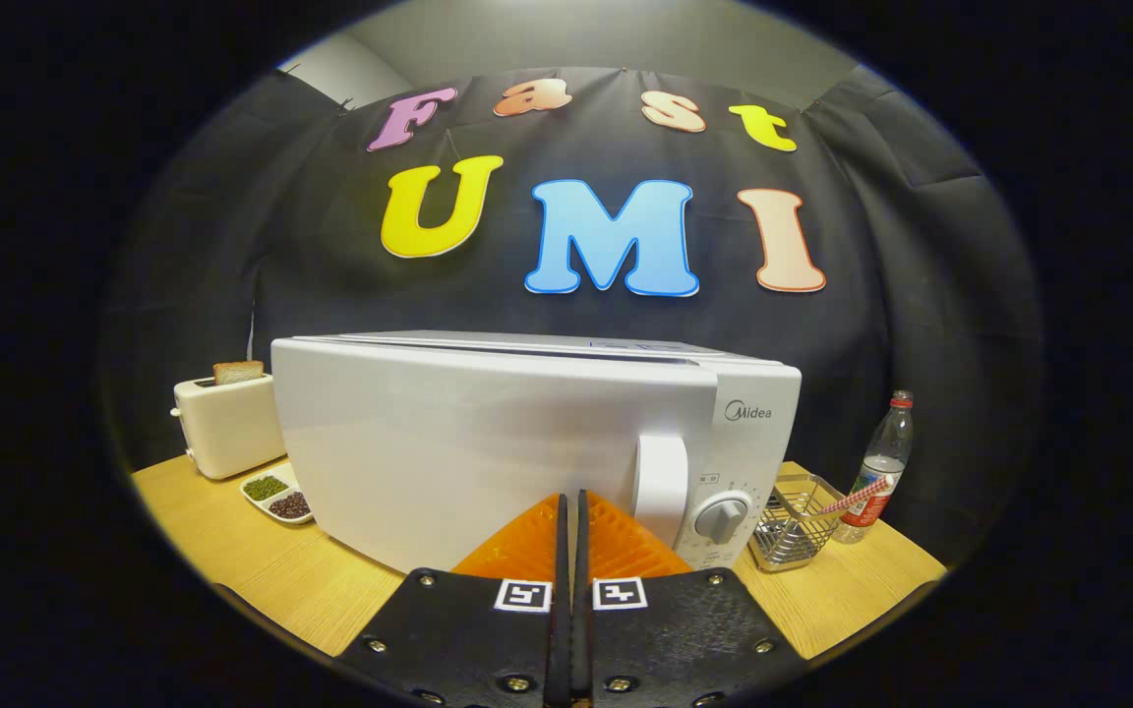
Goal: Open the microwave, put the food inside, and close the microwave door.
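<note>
Nearest the lens, the gripper (569,503) has its two fingers pressed together with only a thin dark slit between them, holding nothing; their tips point at the lower front of the microwave (527,433), just left of its handle (661,490), and whether they touch the door cannot be told. The microwave is a white box standing on a light wooden table (232,551), its door closed and its front angled so the left end swings nearer the camera. The tall white handle stands upright along the door's right edge, and just right of it is the control panel with a round grey knob (722,516) low down. To the left of the microwave, and further back, a cream toaster (224,423) stands on the table with a slice of bread (238,371) sticking up from its slot. In front of the toaster, close to the microwave's left corner, lies a small white two-part dish (276,497), one part holding green grains, the other dark ones. To the right of the microwave sits a wire basket (795,521) with a red-and-white striped straw (852,499) leaning out of it, and just beyond that a clear plastic bottle (881,467) with a red cap stands upright.
</note>
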`<control>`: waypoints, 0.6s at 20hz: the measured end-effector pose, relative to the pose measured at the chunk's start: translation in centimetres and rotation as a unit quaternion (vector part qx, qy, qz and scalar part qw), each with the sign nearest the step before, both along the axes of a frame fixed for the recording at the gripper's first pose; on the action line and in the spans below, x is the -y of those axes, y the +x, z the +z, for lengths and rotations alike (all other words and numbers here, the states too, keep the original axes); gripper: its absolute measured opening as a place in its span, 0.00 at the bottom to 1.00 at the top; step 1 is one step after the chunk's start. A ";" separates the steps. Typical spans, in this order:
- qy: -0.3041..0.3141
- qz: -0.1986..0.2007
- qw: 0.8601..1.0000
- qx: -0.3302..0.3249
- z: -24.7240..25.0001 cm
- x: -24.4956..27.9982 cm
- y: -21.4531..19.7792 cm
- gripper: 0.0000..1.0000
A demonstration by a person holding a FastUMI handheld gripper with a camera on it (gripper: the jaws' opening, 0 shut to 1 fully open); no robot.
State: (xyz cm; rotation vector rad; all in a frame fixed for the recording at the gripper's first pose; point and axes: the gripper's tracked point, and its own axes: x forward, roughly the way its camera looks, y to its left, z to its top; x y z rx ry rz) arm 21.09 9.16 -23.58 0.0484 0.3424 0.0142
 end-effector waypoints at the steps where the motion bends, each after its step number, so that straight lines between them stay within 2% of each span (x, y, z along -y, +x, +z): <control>1: 0.000 -0.005 1.000 -0.004 -0.2 0.0 0.7 0.01; 7: -0.016 -0.023 1.000 0.001 -0.4 0.2 2.3 0.02; 10: -0.037 -0.016 0.999 0.002 -0.5 0.4 2.0 0.03; 12: -0.029 0.006 1.000 -0.003 0.7 -0.1 0.9 0.03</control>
